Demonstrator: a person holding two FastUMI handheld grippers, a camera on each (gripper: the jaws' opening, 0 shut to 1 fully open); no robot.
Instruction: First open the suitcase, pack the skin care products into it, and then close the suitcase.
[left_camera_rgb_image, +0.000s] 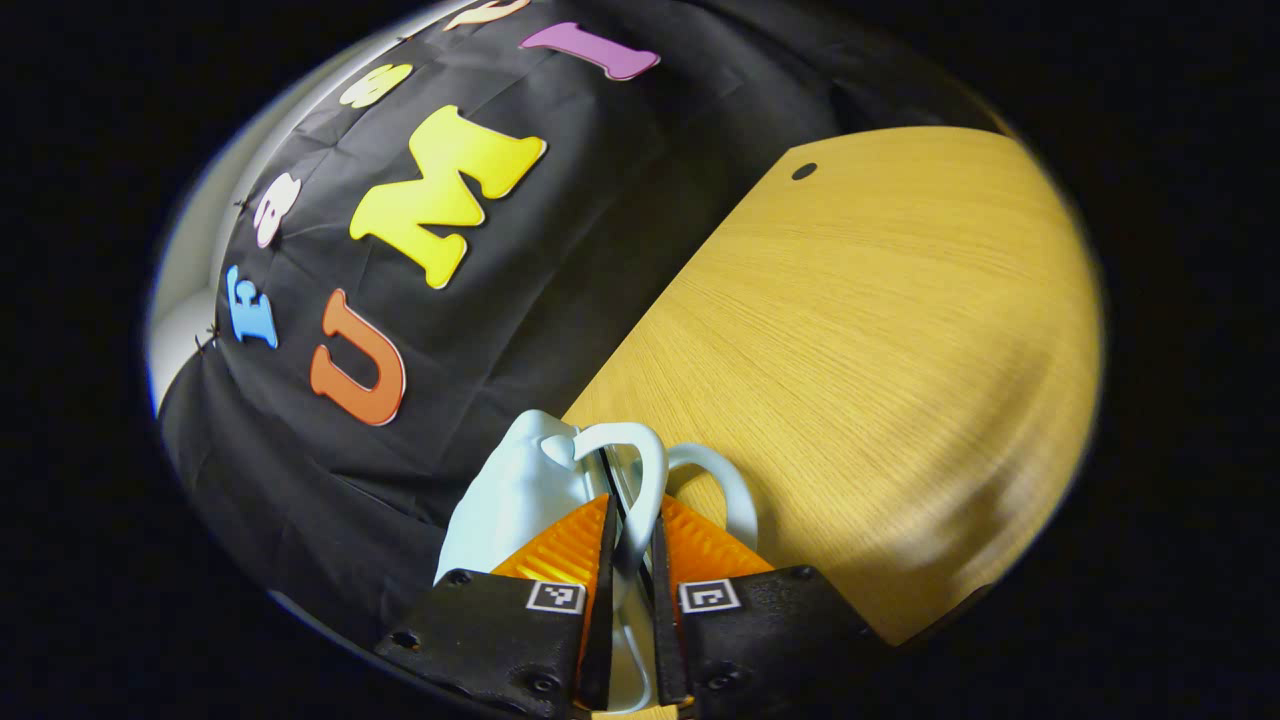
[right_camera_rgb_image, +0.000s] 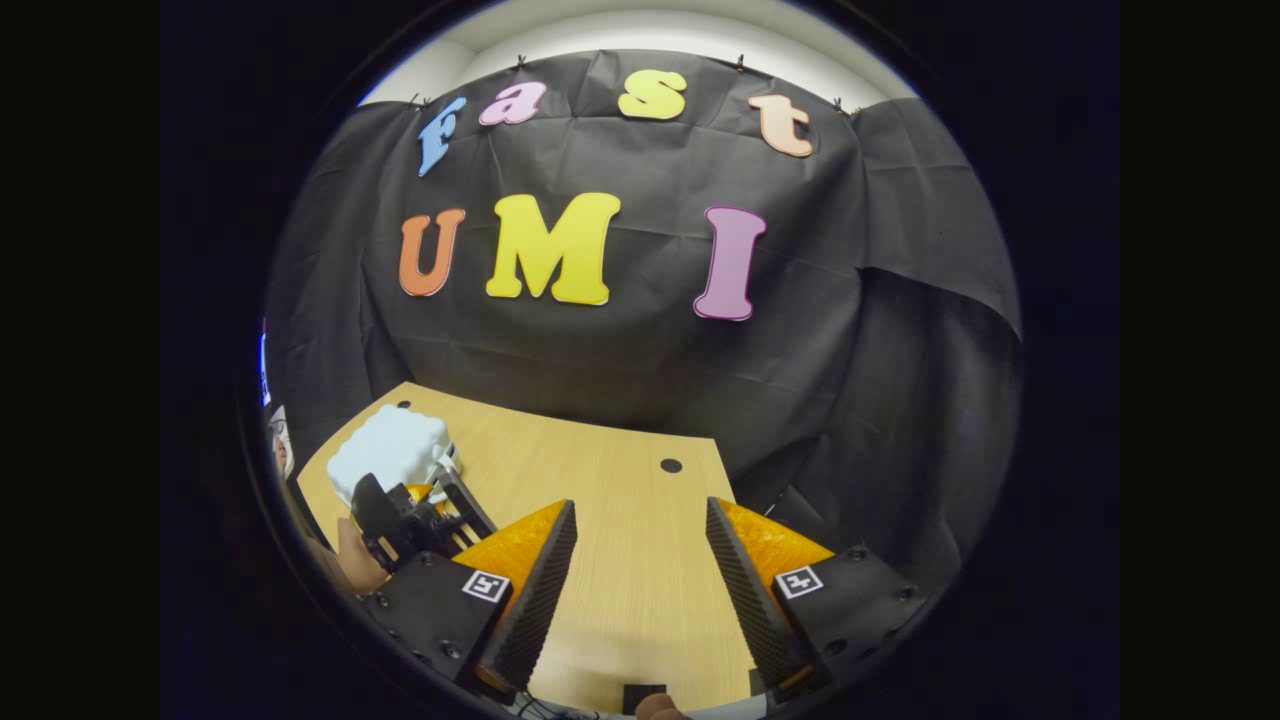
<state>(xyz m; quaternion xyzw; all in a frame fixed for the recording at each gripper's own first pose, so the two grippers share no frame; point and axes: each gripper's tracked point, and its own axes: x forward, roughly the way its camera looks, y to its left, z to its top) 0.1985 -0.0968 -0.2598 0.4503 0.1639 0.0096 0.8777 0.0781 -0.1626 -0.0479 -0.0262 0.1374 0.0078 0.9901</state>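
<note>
Left tool gripping pale suitcase by handle; right tool hanging released, empty, well apart over tabletop.

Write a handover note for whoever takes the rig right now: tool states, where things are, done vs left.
Left tool: shut on the white handle of the pale blue suitcase, at the table edge near the booth wall. In the right gripper view the suitcase sits at the far left of the table, with the left tool and a hand on it.
Right tool: open, holding nothing, over bare tabletop.
Done: handle gripped. Whether the suitcase is open or shut, I cannot tell.
Left: no skin care products seen from here; packing and closing look still to do.
</note>
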